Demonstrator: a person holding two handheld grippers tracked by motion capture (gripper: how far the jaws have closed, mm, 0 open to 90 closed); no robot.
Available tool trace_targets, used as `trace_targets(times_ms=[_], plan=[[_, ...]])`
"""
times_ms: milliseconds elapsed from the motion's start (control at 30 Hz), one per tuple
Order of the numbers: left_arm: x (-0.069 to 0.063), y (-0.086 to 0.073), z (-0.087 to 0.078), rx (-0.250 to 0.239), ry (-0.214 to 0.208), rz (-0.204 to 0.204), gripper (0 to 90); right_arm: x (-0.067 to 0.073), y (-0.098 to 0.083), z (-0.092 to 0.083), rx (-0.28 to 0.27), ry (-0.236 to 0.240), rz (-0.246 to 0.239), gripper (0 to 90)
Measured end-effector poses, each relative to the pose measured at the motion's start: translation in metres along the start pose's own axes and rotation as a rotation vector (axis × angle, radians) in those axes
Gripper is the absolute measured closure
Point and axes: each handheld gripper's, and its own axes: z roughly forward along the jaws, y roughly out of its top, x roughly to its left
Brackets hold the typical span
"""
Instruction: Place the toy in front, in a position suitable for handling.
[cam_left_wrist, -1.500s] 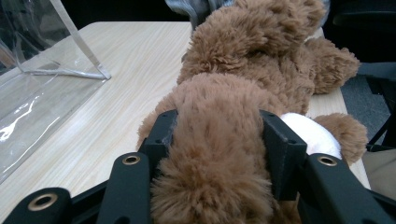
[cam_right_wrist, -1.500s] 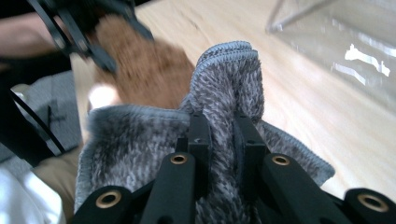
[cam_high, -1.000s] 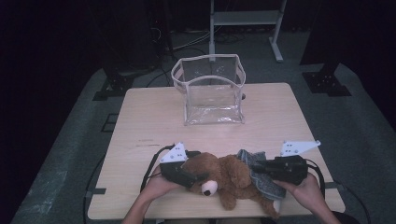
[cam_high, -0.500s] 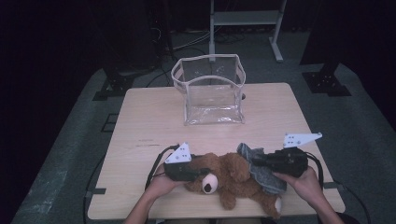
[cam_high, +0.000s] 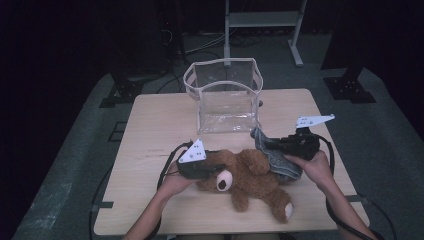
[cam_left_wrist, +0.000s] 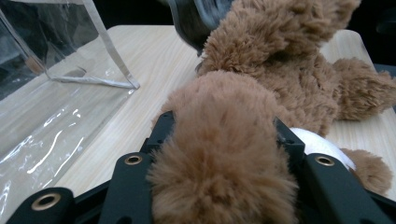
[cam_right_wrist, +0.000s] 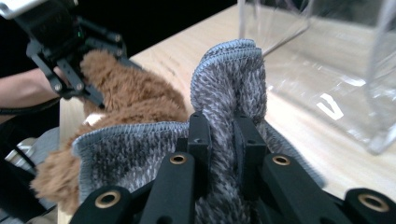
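On the table's (cam_high: 150, 150) near edge, the brown teddy bear (cam_high: 250, 175) lies on its back. Left hand-held gripper (cam_high: 212, 167) is clamped on the bear's head; right hand-held gripper (cam_high: 272, 145) pinches the grey cloth (cam_high: 277, 160) draped at the bear's shoulder. If both pull apart, the soft plush could slip free, or the cloth could drag the bear off toward the clear bag (cam_high: 225, 95).
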Motion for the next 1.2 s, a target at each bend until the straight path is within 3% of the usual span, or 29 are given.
trace_targets(times_ms=[133, 167, 300, 367, 500, 533, 633, 733, 833, 933, 967, 1033, 1067, 1100, 1133, 1200], plan=[[-0.002, -0.010, -0.004, 0.003, -0.007, -0.029, 46.8, 0.010, -0.009, 0.016, 0.073, 0.048, -0.016, 79.2], [-0.003, -0.012, -0.006, 0.005, -0.007, -0.050, 41.4, 0.015, -0.012, 0.017, 0.068, 0.057, -0.012, 79.2], [-0.009, -0.013, -0.017, 0.007, -0.015, -0.125, 16.4, 0.038, -0.020, 0.017, 0.072, 0.049, -0.069, 79.3], [-0.012, -0.010, -0.024, -0.009, -0.024, -0.142, 12.3, 0.050, -0.026, 0.016, 0.077, 0.040, -0.099, 79.4], [-0.013, -0.008, -0.031, -0.015, -0.038, -0.162, 10.8, 0.069, -0.039, 0.012, 0.058, 0.030, -0.129, 79.6], [-0.013, -0.008, -0.030, 0.015, -0.040, -0.180, 11.2, 0.072, -0.042, 0.011, 0.053, 0.028, -0.134, 79.6], [-0.014, -0.014, -0.030, 0.022, -0.092, -0.215, 21.5, 0.081, -0.049, 0.008, 0.041, 0.019, -0.143, 79.6], [-0.026, -0.022, -0.031, 0.007, -0.088, -0.180, 31.3, 0.087, -0.051, 0.004, 0.055, 0.036, -0.134, 79.6], [-0.031, -0.026, -0.033, 0.002, -0.078, -0.165, 34.9, 0.090, -0.037, -0.003, 0.090, 0.041, -0.157, 79.3], [-0.034, -0.026, -0.033, 0.004, -0.071, -0.148, 35.7, 0.090, -0.027, -0.009, 0.072, 0.021, -0.167, 79.2], [-0.039, -0.024, -0.034, 0.013, -0.060, -0.112, 35.9, 0.087, -0.015, -0.012, 0.049, -0.013, -0.163, 79.1], [-0.043, -0.024, -0.036, 0.015, -0.057, -0.092, 35.9, 0.086, -0.013, -0.009, 0.054, -0.019, -0.159, 79.2], [-0.043, -0.024, -0.036, 0.015, -0.057, -0.092, 35.8, 0.086, -0.013, -0.009, 0.054, -0.019, -0.159, 79.2], [-0.044, -0.025, -0.038, 0.014, -0.060, -0.092, 35.0, 0.086, -0.020, 0.002, 0.111, -0.020, -0.167, 79.2], [-0.045, -0.024, -0.038, 0.017, -0.065, -0.094, 33.7, 0.087, -0.023, 0.005, 0.124, -0.019, -0.171, 79.3], [-0.045, -0.020, -0.038, 0.026, -0.069, -0.107, 25.1, 0.089, -0.038, 0.010, 0.107, -0.005, -0.150, 79.5]])
